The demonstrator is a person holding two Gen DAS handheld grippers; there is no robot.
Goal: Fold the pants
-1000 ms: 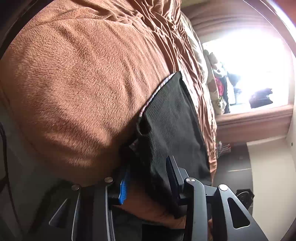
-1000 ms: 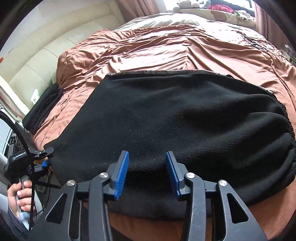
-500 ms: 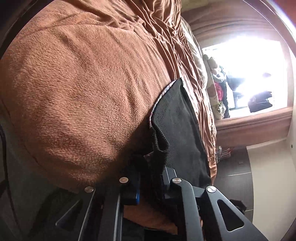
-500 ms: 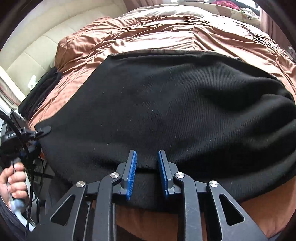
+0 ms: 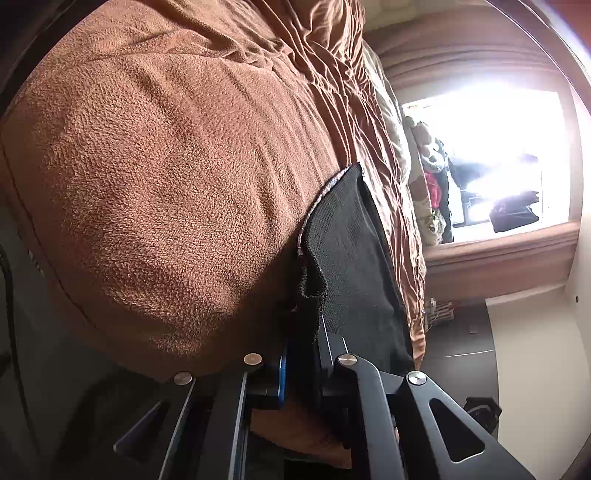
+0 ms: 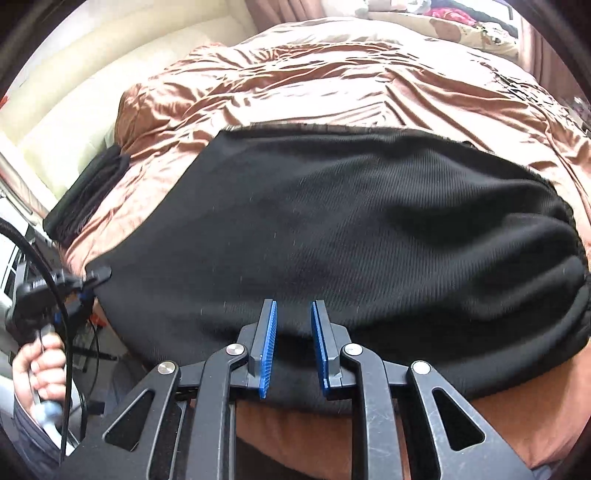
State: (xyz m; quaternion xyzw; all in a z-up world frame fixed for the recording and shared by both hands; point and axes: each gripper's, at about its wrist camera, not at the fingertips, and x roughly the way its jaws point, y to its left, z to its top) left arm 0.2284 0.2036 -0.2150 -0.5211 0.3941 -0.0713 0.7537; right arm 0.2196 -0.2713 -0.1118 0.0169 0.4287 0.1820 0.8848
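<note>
Black pants (image 6: 351, 229) lie spread flat on a brown blanket (image 6: 332, 81), with the gathered waistband at the right. My right gripper (image 6: 293, 306) is at their near edge; its jaws are closing, and a fold of the black cloth is pinched between the blue pads (image 6: 267, 343). In the left wrist view the pants (image 5: 351, 258) run away along the blanket (image 5: 166, 184). My left gripper (image 5: 301, 332) is closing too, squeezing a bunched corner of the cloth. The right wrist view shows the left gripper (image 6: 98, 275) at the pants' left corner, held by a hand (image 6: 37, 365).
A folded dark garment (image 6: 85, 192) lies at the blanket's left edge beside a cream padded headboard (image 6: 92, 74). Clothes and soft toys (image 6: 461, 22) are piled at the far end under a bright window (image 5: 498, 147). Cables hang at the near left.
Both grippers' jaws have narrowed from wide apart onto the pants' near edge. The right gripper came closer to the cloth, and the left corner is now bunched between the left jaws.
</note>
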